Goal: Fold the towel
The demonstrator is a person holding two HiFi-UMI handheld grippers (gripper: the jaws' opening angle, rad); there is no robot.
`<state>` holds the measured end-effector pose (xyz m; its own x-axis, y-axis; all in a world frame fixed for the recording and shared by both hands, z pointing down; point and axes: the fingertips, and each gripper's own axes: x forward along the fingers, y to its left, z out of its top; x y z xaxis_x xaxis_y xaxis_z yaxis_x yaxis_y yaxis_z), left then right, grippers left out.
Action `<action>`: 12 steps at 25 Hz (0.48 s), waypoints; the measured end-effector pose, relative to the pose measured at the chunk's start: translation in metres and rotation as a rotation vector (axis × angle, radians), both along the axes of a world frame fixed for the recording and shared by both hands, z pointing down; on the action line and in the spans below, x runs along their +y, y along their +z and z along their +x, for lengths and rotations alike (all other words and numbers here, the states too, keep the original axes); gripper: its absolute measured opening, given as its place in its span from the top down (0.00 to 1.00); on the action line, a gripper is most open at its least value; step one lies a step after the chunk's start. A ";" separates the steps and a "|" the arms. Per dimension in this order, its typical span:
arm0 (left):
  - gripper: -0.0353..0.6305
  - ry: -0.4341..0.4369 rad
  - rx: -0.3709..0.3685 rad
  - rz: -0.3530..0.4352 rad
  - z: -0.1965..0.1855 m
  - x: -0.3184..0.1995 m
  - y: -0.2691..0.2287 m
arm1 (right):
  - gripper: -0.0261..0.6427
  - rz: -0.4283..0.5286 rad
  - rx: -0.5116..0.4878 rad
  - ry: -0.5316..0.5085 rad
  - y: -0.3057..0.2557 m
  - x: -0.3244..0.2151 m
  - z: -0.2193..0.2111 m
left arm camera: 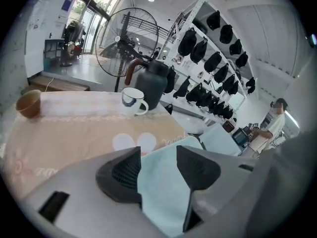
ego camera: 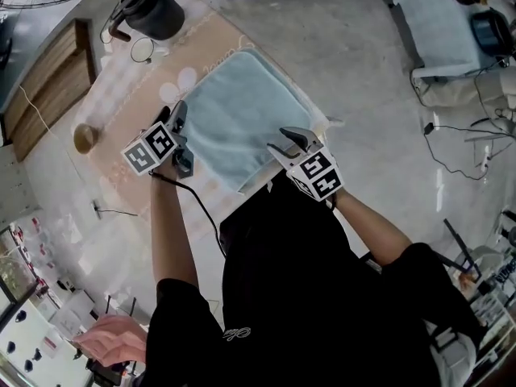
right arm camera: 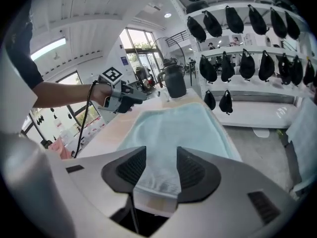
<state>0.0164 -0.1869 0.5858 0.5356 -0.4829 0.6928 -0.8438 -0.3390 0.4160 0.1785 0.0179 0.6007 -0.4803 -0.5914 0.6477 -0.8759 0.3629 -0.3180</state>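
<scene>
A light blue towel (ego camera: 242, 119) lies folded flat on the beige tablecloth (ego camera: 113, 151). My left gripper (ego camera: 181, 139) hangs over the towel's left edge with its jaws wide apart. In the left gripper view the towel (left arm camera: 163, 197) shows beneath the gap, and neither pad touches it. At the towel's near right corner, my right gripper (ego camera: 289, 142) is open too. The right gripper view shows the towel's near hem (right arm camera: 158, 180) lying below the spread jaws, free of them. The left gripper (right arm camera: 121, 98) appears there across the towel (right arm camera: 173, 128).
A black jug (ego camera: 153, 10) and a white mug (left arm camera: 132, 102) stand at the far end of the table. A small brown cup (ego camera: 84, 138) sits at the left. A floor fan (left arm camera: 126, 38) and racks of black caps (left arm camera: 213, 58) stand beyond. The table's near edge is at my body.
</scene>
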 end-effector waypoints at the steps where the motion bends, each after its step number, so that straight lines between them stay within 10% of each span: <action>1: 0.64 -0.006 0.001 -0.003 -0.010 0.001 0.001 | 0.70 0.000 0.002 -0.011 0.000 0.001 -0.011; 12: 0.64 0.051 -0.006 -0.070 -0.089 0.003 0.046 | 0.70 -0.037 0.007 -0.015 0.016 0.029 -0.119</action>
